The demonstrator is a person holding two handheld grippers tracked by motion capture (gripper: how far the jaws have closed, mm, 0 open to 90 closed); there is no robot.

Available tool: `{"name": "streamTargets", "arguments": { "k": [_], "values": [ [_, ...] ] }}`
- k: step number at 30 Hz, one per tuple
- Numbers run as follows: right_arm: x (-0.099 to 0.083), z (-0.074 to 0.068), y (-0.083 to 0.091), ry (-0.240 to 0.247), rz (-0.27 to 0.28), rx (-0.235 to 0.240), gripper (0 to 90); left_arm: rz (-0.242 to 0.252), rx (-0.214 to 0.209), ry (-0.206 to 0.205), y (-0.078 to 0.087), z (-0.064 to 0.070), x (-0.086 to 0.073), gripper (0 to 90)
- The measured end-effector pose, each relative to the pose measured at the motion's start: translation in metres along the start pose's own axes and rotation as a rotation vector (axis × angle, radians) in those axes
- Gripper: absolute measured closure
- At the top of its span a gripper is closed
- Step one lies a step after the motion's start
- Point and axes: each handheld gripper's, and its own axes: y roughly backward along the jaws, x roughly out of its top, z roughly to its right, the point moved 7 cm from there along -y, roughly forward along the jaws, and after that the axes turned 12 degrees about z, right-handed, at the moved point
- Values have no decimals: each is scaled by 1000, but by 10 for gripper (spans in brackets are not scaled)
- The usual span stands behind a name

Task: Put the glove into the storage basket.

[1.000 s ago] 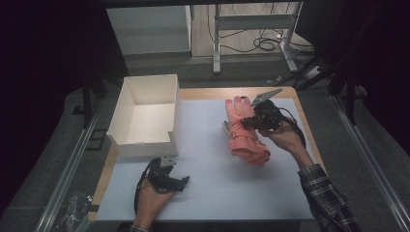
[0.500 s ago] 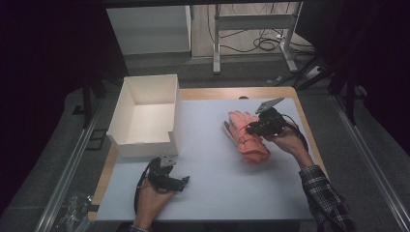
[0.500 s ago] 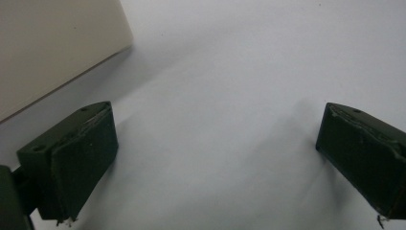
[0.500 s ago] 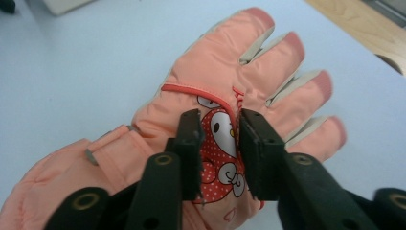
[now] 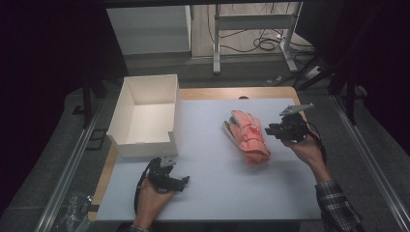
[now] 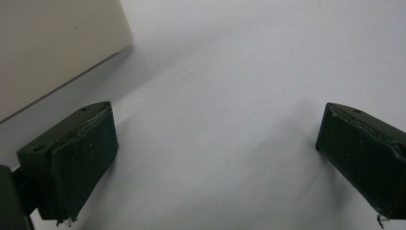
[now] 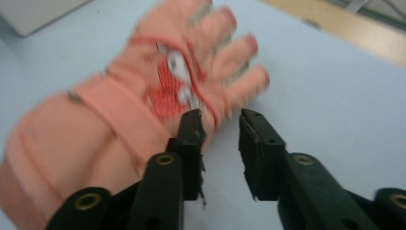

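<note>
We hold the right gripper (image 7: 220, 129), jaws narrowly apart, beside the pink glove (image 5: 248, 135), probably about to grasp it; the left gripper (image 6: 215, 158) rests with jaws wide.

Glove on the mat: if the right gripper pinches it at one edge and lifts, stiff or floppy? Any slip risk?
Likely floppy: the glove is soft fabric lying slumped on the mat, so the rest should droop. Probably light. Slip seems unlikely given its cloth surface, though a thin pinch by the right gripper might pull free.
</note>
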Motion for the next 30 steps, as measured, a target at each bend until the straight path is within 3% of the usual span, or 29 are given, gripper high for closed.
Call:
{"name": "streamTargets", "arguments": {
  "k": [2,5,10,19,20,24,28,30],
  "values": [
    [-27,1,2,-41,-17,5,750,2,1,3,0,0,0,7],
    [-49,-1,-1,-68,-33,13,751,8,2,8,-1,1,0,7],
    [-70,-10,-7,-92,-25,36,751,5,2,5,0,0,0,7],
    [-74,-37,-11,-105,-2,89,743,5,2,5,0,0,0,7],
    [-72,-47,-15,-99,2,106,736,5,2,5,0,0,0,7],
    [-71,-63,-27,-90,-11,126,726,4,2,5,0,0,0,7],
    [-66,-61,-25,-83,-16,108,719,4,2,4,0,0,0,7],
    [-57,-51,-14,-96,-2,73,709,3,2,4,0,0,0,7]
  ]
}}
